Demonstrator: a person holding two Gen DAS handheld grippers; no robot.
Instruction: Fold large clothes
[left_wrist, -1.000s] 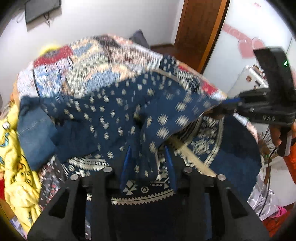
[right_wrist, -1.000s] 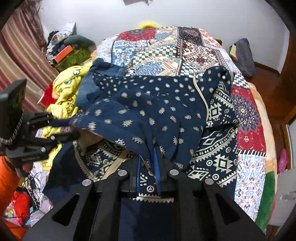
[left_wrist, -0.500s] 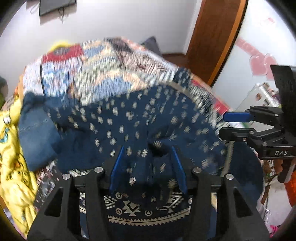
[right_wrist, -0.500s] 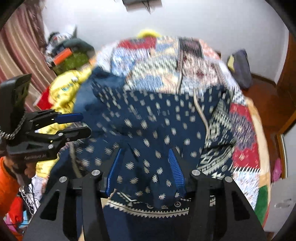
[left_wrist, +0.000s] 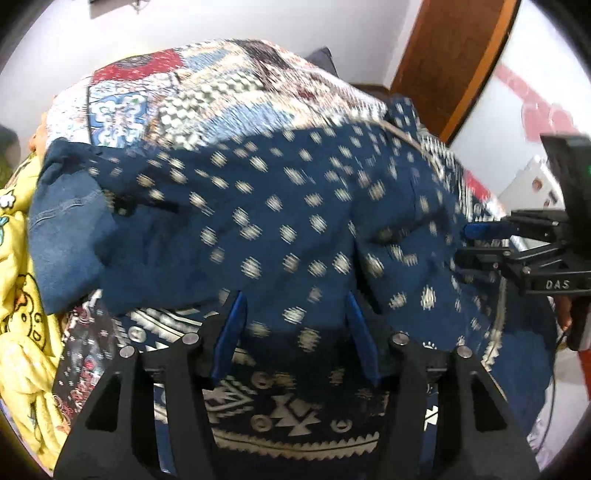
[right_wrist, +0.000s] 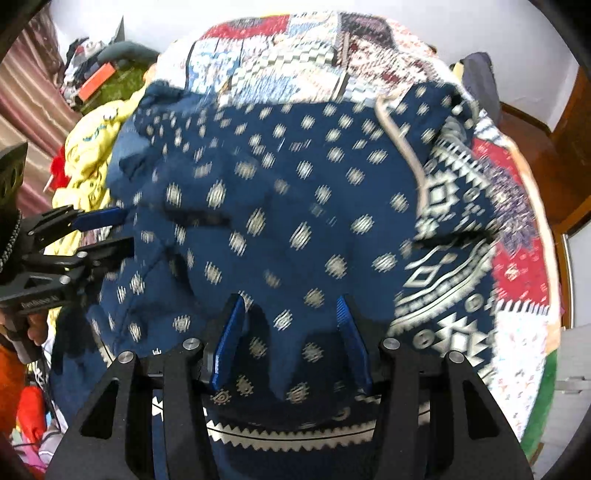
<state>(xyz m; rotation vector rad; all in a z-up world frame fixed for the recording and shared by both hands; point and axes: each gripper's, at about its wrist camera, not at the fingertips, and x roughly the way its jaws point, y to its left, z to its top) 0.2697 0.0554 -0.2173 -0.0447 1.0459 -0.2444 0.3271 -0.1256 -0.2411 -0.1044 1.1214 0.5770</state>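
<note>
A large navy garment with pale dots and a white geometric border lies spread on the bed, in the left wrist view (left_wrist: 280, 221) and the right wrist view (right_wrist: 295, 206). Its near layer is folded over. My left gripper (left_wrist: 297, 314) is open, its blue fingers wide apart just above the folded edge, holding nothing. My right gripper (right_wrist: 291, 317) is open too, over the same edge. The right gripper shows at the right of the left wrist view (left_wrist: 480, 243). The left gripper shows at the left of the right wrist view (right_wrist: 103, 232).
A patchwork quilt (left_wrist: 207, 92) covers the bed. Blue jeans (left_wrist: 62, 236) and a yellow printed cloth (left_wrist: 18, 295) lie at the left side. A wooden door (left_wrist: 454, 55) stands behind. Clutter piles up beside the bed (right_wrist: 96, 81).
Both grippers have opened and let go of the garment's edge. The lifted layer has dropped onto the garment. Both grippers have pulled back slightly.
</note>
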